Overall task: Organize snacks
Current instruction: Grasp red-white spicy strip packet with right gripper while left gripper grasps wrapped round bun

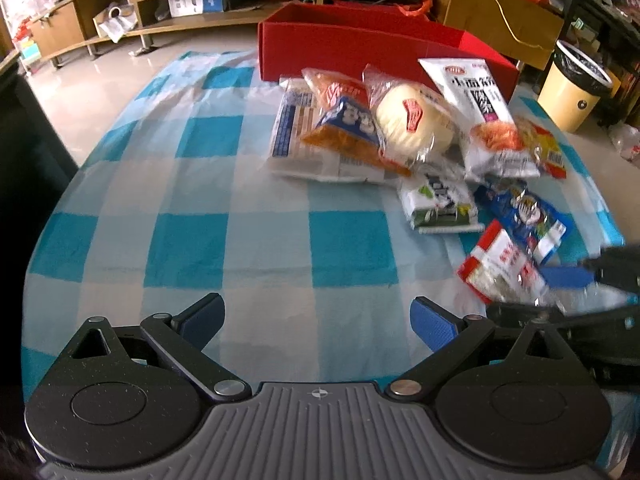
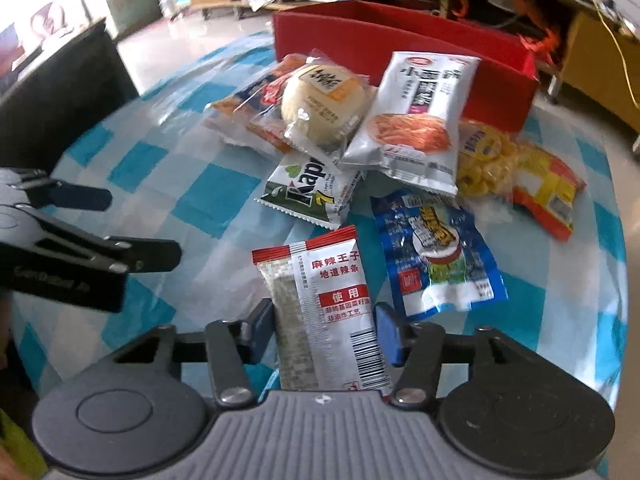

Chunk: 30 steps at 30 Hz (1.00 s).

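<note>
A pile of snack packets lies on the blue checked cloth before a red box, which also shows in the right wrist view. My right gripper is shut on a red-and-white spicy strip packet, also seen in the left wrist view. My left gripper is open and empty over bare cloth, left of the pile; it shows in the right wrist view. In the pile are a round bun, a white noodle packet, a green-and-white packet and a blue packet.
Yellow ring snacks and a red-yellow packet lie at the right of the pile. A cream bin stands on the floor at the right. Wooden shelves line the back. A dark chair is at the left.
</note>
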Tool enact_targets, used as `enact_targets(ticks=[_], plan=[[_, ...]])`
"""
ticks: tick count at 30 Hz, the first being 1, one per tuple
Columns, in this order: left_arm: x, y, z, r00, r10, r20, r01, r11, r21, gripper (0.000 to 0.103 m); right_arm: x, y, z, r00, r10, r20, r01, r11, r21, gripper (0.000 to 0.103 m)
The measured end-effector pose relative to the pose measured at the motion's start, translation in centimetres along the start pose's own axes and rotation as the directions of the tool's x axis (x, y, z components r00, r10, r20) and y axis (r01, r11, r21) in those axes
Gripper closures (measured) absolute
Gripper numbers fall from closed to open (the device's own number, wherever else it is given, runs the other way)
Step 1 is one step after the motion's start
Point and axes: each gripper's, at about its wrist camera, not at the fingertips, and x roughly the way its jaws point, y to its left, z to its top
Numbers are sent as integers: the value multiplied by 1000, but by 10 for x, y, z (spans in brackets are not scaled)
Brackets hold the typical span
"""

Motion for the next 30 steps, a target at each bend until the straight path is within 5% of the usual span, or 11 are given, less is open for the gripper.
enact_targets(ticks=[11,15,21,30], plan=[[3,-42,73,993,33,114,-40,997,58,0,-15,-30,-20,993,60,99,-80,974,212,58],[23,-61,95,991,75,111,-83,994,70,1,-20,-39,-20,990,67,126,-95,966,239,58],[44,-56,107,996,49,75,-49,999,-7,4,-22,-49,-21,988,74,136,-110,954,279,58],[18,-38,91,998,1,58,0,1000,-4,33,-23,-52,-21,984,85,155,-127,949,287,58]])
